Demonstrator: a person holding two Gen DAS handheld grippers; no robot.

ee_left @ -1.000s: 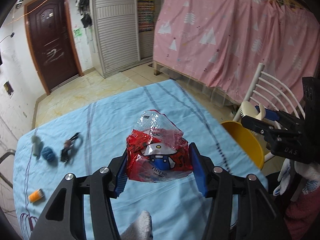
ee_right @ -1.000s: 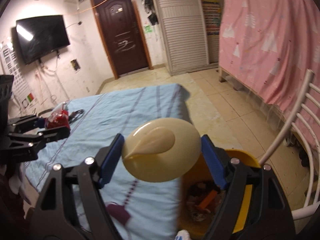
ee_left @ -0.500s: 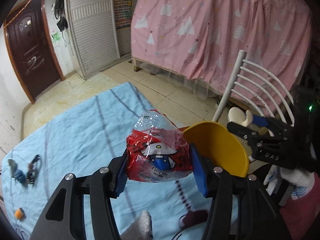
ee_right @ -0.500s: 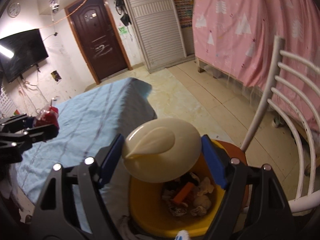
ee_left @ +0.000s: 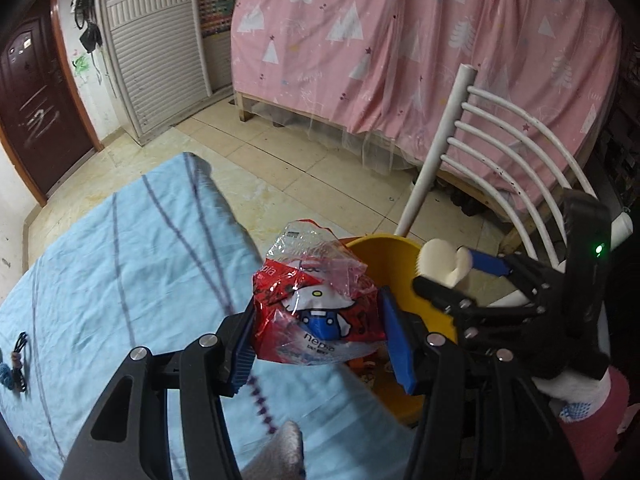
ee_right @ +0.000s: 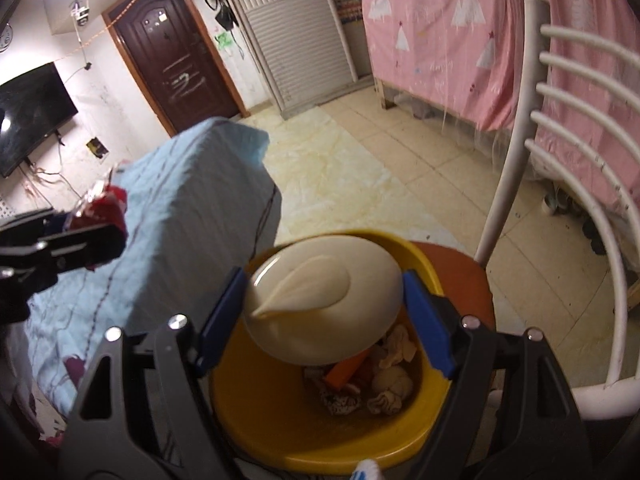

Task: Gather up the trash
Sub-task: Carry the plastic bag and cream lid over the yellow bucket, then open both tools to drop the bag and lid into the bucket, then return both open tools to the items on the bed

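My left gripper [ee_left: 318, 344] is shut on a crumpled red and clear tissue wrapper [ee_left: 316, 312] and holds it at the table's edge, beside the yellow bin [ee_left: 396, 252]. My right gripper [ee_right: 324, 312] is shut on a cream round lid-like piece [ee_right: 324, 296] and holds it right above the open yellow bin [ee_right: 320, 436], which holds several crumpled scraps and an orange piece. The right gripper with the cream piece shows in the left wrist view [ee_left: 440, 268]. The left gripper with the wrapper shows at the left of the right wrist view [ee_right: 80, 236].
The bin stands on a red-brown chair seat [ee_right: 460, 272] with a white slatted back [ee_right: 560, 120]. A table with a light blue cloth [ee_left: 120, 260] is to the left, with small dark items [ee_left: 16, 356] at its far left. A pink curtain [ee_left: 420, 48] hangs behind.
Both grippers have moved right, off the table toward the bin. The cream piece has gone from over the table edge to above the bin; the wrapper has reached the bin's rim.
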